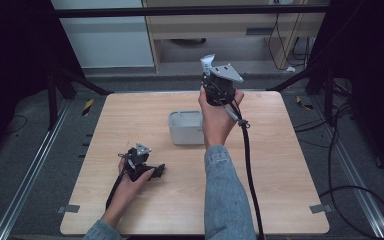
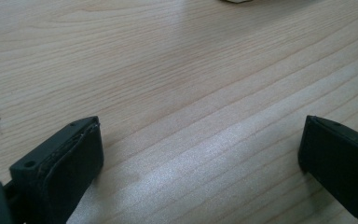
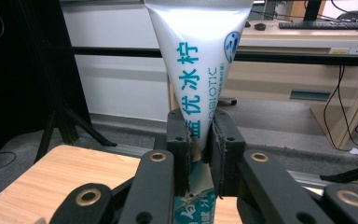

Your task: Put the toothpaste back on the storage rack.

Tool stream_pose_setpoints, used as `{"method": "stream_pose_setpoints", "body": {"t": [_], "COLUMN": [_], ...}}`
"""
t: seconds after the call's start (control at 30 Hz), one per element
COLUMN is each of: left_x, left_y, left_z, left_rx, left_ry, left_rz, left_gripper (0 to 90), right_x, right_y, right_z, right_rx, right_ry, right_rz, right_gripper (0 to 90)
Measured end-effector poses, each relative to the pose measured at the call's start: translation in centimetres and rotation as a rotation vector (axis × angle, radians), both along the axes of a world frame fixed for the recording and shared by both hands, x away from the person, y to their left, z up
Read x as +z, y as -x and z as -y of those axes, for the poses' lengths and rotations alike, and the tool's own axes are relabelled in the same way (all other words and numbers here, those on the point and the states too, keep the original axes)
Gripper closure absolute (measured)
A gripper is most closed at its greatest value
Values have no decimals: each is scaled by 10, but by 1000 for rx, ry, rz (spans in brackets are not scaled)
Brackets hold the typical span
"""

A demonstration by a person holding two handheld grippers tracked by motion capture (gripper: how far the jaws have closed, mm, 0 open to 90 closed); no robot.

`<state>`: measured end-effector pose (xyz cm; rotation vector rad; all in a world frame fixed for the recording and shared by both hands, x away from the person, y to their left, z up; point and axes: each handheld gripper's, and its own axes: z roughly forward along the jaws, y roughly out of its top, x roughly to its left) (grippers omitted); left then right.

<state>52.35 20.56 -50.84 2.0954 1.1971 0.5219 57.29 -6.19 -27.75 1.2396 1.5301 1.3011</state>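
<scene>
Right hand-held gripper [image 3: 199, 140] clamps a white tube [image 3: 198, 60] upright; left hand-held gripper [image 2: 200, 154] gapes over the table [image 2: 168, 70].

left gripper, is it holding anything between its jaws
No, the left gripper has its jaws wide apart over bare table.

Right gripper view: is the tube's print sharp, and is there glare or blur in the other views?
Right gripper view: tube print sharp, its top overexposed. Left gripper view: sheen on the table between the open jaws; far edge soft. High view: table evenly lit, surroundings dark.
</scene>
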Motion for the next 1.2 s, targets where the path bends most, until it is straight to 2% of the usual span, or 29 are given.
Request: {"method": "stream_pose_setpoints", "body": {"t": [0.27, 0.67, 1.2], "left_x": [0, 0, 0], "left_y": [0, 0, 0], "left_z": [0, 0, 0], "left_rx": [2, -2, -3], "left_ry": [2, -1, 2], "left_rz": [0, -1, 1], "left_gripper": [0, 0, 0], "right_x": [-1, -16, -40], "right_y": [-3, -14, -18], "right_z": [-11, -33, -50], "right_rx": [8, 41, 67], "right_ry": [-6, -2, 5], "right_rz": [5, -2, -32], "right_gripper": [796, 795, 794]}}
